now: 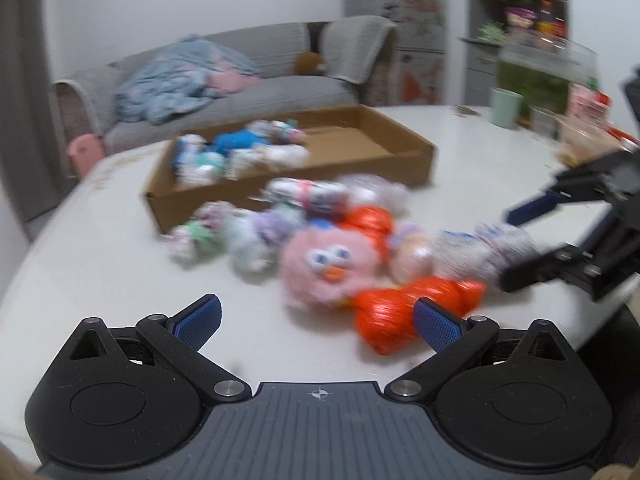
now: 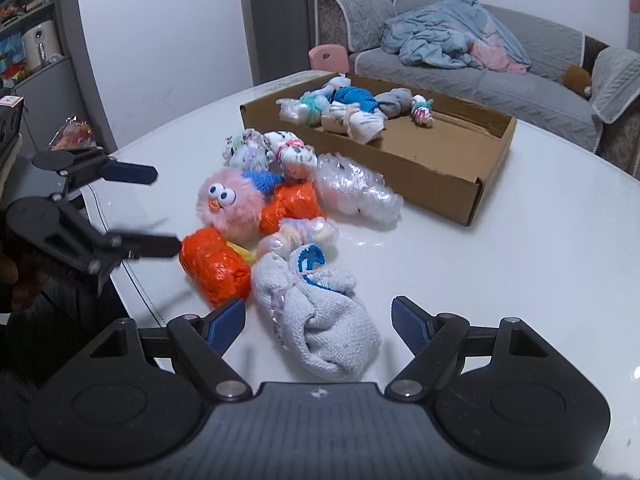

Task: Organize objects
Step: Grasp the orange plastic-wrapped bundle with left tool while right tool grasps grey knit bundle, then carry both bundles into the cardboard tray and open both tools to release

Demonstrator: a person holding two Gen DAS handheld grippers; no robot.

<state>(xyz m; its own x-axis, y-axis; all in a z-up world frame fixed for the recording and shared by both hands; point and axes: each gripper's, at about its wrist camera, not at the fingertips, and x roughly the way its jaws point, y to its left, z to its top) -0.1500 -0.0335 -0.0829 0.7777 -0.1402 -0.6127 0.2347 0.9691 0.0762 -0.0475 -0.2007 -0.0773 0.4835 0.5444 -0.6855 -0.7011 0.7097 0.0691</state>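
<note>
The left wrist view is blurred by motion, so the small bundles on the white table [image 2: 520, 240] are hard to tell apart there; the right wrist view is sharp.

The left gripper [image 1: 318, 320] has its jaws wide apart and holds nothing. An orange wrapped bundle [image 1: 384, 320] lies just ahead of its right finger, at about 1 o'clock from the gripper, partly covered by that finger. In the right wrist view this gripper enters from 9 o'clock, and its lower finger tip seems to touch the orange bundle; I cannot tell this for sure.

The right gripper [image 2: 318, 322] is also spread open and empty. A grey knitted bundle [image 2: 320, 316] lies between its fingers, touching neither of them, and its near end is hidden behind the gripper body.

A pink fluffy toy [image 2: 232, 204] with big eyes lies in the middle of the pile, at 11 o'clock from the right gripper. A second orange bundle [image 2: 292, 206] is just beside it, partly hidden behind it. A clear plastic-wrapped bundle [image 2: 356, 190] lies between the pile and the cardboard box [image 2: 472, 188].

The box stands at 1 o'clock from the right gripper. Several small wrapped bundles, among them a blue knitted one [image 2: 354, 98], lie in its far-left part. What is inside most wrappers I cannot make out.
</note>
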